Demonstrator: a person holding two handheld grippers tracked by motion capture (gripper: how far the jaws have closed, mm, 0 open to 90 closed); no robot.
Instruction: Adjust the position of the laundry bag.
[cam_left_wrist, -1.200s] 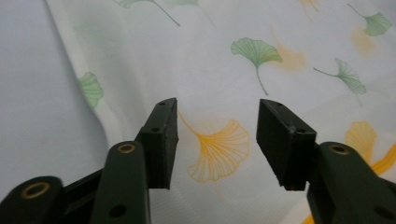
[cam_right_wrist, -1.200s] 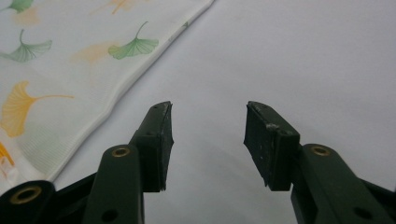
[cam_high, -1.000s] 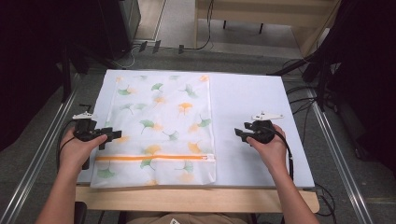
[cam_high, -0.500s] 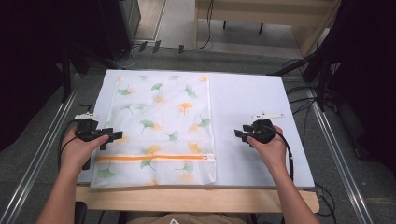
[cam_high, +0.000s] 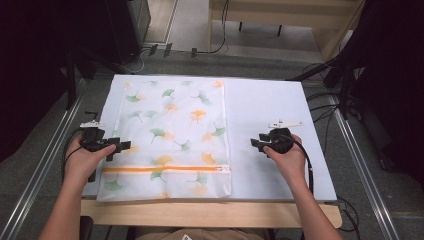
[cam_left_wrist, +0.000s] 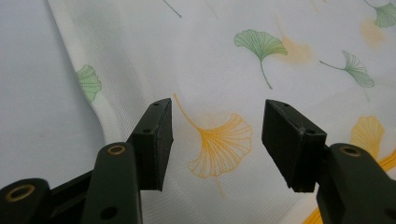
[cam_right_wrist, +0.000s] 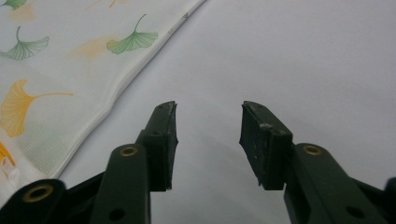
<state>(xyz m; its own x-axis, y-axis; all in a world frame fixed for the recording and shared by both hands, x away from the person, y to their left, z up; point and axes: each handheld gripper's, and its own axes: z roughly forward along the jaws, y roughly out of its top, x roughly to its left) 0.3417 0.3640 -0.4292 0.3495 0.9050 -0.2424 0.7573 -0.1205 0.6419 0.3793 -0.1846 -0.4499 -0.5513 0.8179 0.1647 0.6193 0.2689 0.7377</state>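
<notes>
So the white mesh bag with ginkgo leaves and an orange zipper (cam_high: 170, 145) lies lengthwise away from the person. Left gripper (cam_high: 121, 146) hangs released over the bag's left edge, definitely nearer; right gripper (cam_high: 255, 144), jaws also apart and empty, sits beside its right edge.

The high view is evenly lit from above, the pale sheet on the table (cam_high: 280, 115) bright and nearly washed out while the room's edges at left and right fall to near black. Shadows are soft and faint. In both gripper views the black jaws are slightly soft close up, and the printed cloth (cam_left_wrist: 261, 51) blurs toward the far edge.
</notes>
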